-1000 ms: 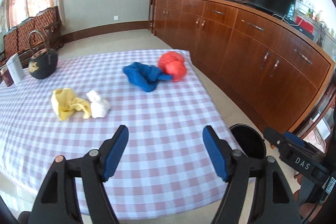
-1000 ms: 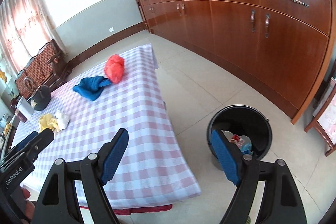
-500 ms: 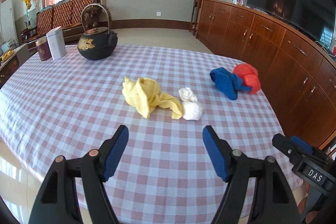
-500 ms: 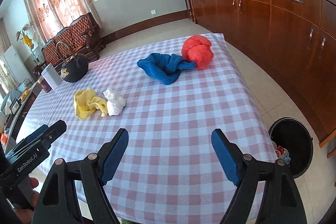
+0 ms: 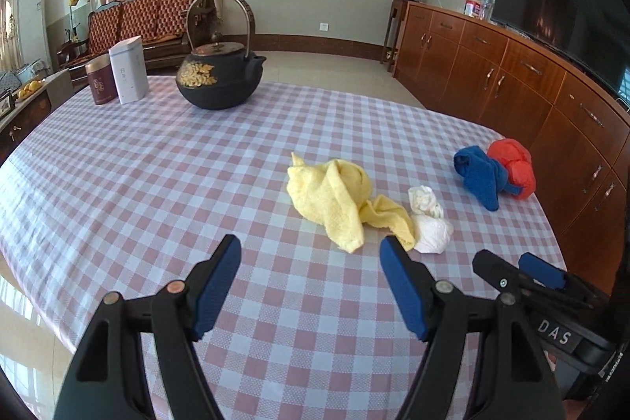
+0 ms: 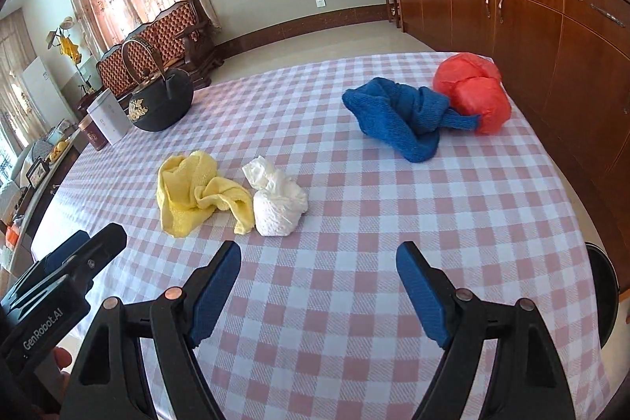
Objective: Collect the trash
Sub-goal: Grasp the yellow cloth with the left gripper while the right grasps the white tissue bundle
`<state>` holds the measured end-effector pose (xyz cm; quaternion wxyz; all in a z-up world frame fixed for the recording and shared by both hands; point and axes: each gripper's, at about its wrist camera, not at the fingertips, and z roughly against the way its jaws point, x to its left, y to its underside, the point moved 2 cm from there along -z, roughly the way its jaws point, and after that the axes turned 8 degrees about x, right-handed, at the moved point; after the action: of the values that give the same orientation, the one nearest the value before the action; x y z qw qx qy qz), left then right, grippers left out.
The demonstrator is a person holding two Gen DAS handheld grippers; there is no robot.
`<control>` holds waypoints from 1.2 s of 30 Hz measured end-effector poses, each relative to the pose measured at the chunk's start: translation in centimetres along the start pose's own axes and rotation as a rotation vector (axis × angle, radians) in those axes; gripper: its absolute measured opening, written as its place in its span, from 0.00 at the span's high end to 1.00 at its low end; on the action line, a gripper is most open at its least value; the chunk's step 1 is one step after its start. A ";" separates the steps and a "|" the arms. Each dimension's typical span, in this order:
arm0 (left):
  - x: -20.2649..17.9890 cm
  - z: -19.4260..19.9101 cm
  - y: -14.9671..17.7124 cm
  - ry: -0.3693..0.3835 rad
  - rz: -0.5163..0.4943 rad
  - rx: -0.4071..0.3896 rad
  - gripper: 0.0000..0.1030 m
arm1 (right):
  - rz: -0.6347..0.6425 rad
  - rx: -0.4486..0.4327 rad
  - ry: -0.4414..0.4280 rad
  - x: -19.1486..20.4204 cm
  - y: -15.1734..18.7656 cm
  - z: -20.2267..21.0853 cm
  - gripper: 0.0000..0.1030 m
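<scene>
On checked tablecloth (image 5: 157, 183), four crumpled bundles.

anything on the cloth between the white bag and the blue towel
No. Between the white bag and the blue towel only bare checked tablecloth shows, clearest in the right wrist view.

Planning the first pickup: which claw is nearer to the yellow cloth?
Left, by a narrow margin. The left claw hangs open just short of the yellow cloth, which lies ahead and slightly right. The right claw is open too, with the cloth farther off to its left.
</scene>
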<state>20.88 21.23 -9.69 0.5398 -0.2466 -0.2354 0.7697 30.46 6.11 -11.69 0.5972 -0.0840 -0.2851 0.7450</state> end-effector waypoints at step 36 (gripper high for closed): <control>-1.7 -8.1 -3.0 0.034 -0.018 0.092 0.28 | 0.072 0.032 0.040 1.4 -4.0 -6.7 0.59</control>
<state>28.61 21.35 -13.84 0.5615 -0.2323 -0.1930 0.7704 36.55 10.11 -14.76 0.5768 -0.0995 -0.2579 0.7686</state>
